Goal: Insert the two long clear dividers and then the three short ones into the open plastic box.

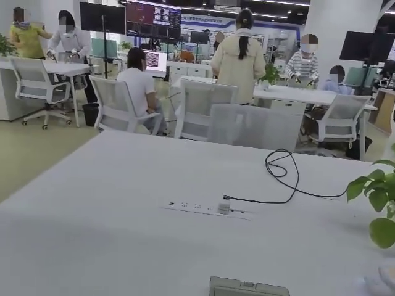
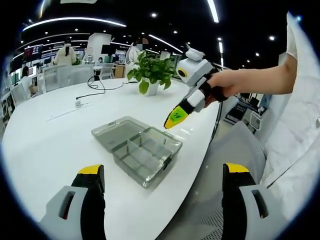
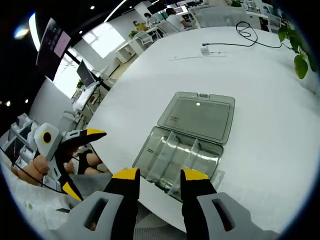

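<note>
The clear plastic box lies near the front edge of the white table with its lid folded back flat. Clear dividers stand inside it and split it into compartments. My right gripper hovers just in front of the box, its jaws a little apart with nothing between them. My left gripper is open wide and empty, held off the table edge and pointing at the box. In the left gripper view a hand holds the right gripper above the box's far side. An edge of the lid peeks in at the bottom of the head view.
A flush power strip with a plugged black cable lies mid-table. A potted plant stands at the right. Office chairs line the far edge, with people at desks behind.
</note>
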`<state>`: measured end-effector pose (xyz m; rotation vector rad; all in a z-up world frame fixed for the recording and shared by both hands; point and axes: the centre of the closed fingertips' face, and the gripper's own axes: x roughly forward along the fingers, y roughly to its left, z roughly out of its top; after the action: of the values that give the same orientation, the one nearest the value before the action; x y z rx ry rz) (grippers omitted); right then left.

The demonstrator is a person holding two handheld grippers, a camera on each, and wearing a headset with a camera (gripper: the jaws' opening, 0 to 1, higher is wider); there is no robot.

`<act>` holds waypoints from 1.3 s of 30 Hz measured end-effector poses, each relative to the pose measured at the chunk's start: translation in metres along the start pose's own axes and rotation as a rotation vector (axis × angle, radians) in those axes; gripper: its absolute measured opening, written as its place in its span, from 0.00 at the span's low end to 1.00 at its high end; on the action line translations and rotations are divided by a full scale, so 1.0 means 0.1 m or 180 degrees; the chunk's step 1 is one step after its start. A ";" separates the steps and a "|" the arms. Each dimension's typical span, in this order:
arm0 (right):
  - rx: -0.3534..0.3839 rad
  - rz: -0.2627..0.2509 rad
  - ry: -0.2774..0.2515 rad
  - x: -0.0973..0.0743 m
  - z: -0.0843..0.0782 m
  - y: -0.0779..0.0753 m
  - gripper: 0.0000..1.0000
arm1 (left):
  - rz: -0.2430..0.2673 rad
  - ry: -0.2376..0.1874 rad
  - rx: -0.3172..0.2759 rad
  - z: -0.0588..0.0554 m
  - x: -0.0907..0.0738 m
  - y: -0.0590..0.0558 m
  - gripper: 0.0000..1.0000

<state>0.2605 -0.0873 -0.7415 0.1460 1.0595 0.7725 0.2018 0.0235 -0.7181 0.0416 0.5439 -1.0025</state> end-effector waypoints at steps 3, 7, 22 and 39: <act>-0.0323 -0.0052 0.0129 -0.10 -0.10 -0.11 0.37 | 0.0059 -0.0025 -0.0019 0.01 -0.02 0.00 1.00; -0.0587 -0.0040 0.0262 -0.22 -0.24 -0.23 0.42 | 0.0116 -0.0034 -0.0027 0.00 -0.04 0.00 1.00; -0.2084 0.0029 0.0807 -0.23 -0.61 -0.57 0.59 | 0.0137 -0.0028 -0.0009 0.00 -0.03 -0.04 1.00; -0.3054 0.0058 0.1312 0.05 -0.81 -0.97 0.50 | 0.0115 -0.0012 -0.0012 -0.04 -0.01 -0.04 1.00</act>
<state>0.2435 -0.1751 -0.8302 -0.8513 0.9607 1.2821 0.1960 0.0233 -0.7205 0.0460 0.5400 -0.9662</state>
